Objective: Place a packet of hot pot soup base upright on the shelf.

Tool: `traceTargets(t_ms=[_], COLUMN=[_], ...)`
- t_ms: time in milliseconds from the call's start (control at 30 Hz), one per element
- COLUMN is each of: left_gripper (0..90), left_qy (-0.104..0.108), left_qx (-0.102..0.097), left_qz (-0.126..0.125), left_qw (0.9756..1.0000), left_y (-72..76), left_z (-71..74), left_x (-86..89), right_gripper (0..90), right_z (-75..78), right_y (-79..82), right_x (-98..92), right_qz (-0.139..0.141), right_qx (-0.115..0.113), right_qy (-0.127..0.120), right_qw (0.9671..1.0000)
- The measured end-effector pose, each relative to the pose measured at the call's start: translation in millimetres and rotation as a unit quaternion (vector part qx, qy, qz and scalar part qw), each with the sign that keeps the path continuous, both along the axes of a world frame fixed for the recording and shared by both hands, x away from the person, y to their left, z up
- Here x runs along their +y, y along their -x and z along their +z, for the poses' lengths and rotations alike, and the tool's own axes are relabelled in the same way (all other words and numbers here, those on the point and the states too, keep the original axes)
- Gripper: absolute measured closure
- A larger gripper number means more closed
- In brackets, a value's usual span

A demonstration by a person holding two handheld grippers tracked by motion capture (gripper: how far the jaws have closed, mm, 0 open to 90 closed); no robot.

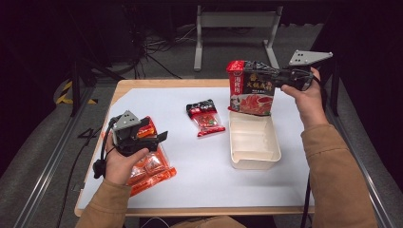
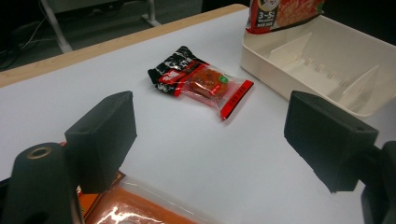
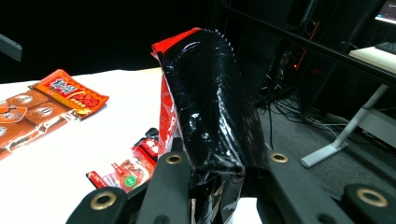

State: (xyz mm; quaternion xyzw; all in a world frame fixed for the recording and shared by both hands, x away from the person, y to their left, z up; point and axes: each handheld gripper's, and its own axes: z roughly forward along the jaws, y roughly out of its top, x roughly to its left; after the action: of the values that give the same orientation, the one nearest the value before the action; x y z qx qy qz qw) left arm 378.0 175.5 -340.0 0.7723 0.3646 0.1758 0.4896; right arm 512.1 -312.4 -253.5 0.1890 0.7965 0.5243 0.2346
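Note:
A large red and black sauce pouch (image 1: pixel 251 88) hangs upright over the far end of the white divided tray (image 1: pixel 237 156), its bottom edge at the tray's rim. My right gripper (image 1: pixel 278 78) is shut on the pouch's upper right edge; in the right gripper view the glossy black pouch (image 3: pixel 210 107) rises from between the jaws of the right gripper (image 3: pixel 219 172). My left gripper (image 1: pixel 159 137) stands open at the left of the table, above a pile of orange packets (image 1: pixel 149 166). In the left gripper view the left gripper (image 2: pixel 215 140) has only bare white table between its jaws.
A small red and black snack packet (image 1: pixel 205 118) lies on the white sheet between the orange packets and the tray, and is seen ahead in the left gripper view as the snack packet (image 2: pixel 201 81). The tray (image 2: pixel 266 65) has several dividers inside. The table's wooden edge (image 1: pixel 166 83) runs along the far side.

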Motion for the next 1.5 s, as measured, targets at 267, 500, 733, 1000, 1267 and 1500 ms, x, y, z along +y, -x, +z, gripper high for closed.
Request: traceTargets(t_ms=[267,500,733,1000,1267,1500], left_gripper=[17.0,16.9,16.8,16.7,16.5,16.6], left_qy=[-0.001,0.001,-0.001,-0.001,0.002,-0.001], left_qx=[-0.002,0.004,0.006,0.007,0.009,0.02], left_qz=[0.003,0.014,0.015,0.017,0.02,0.016], left_qw=[1.0,0.9999,0.9999,0.9998,0.9998,0.9997], left_y=[-0.8,-1.9,-2.3,-2.9,-4.2,-5.7], left_z=[-0.7,-2.0,-2.5,-3.3,-4.6,-6.6], left_x=[1.3,4.3,5.4,6.7,9.1,8.6], right_gripper=[78.3,78.0,77.5,76.5,75.0,75.2], right_z=[-12.6,-25.3,-33.3,-48.0,-58.0,-65.9], right_y=[-1.4,-3.9,-3.8,-4.8,-1.9,1.6], right_x=[0.8,3.3,3.3,3.2,-3.3,-9.8], right_qz=[0.003,0.004,0.002,0.002,-0.006,-0.02], right_qx=[0.007,0.013,0.018,0.034,0.048,0.063], right_qy=[0.009,0.01,0.012,0.014,0.007,0.002], right_qw=[0.9999,0.9999,0.9998,0.9993,0.9988,0.9978])
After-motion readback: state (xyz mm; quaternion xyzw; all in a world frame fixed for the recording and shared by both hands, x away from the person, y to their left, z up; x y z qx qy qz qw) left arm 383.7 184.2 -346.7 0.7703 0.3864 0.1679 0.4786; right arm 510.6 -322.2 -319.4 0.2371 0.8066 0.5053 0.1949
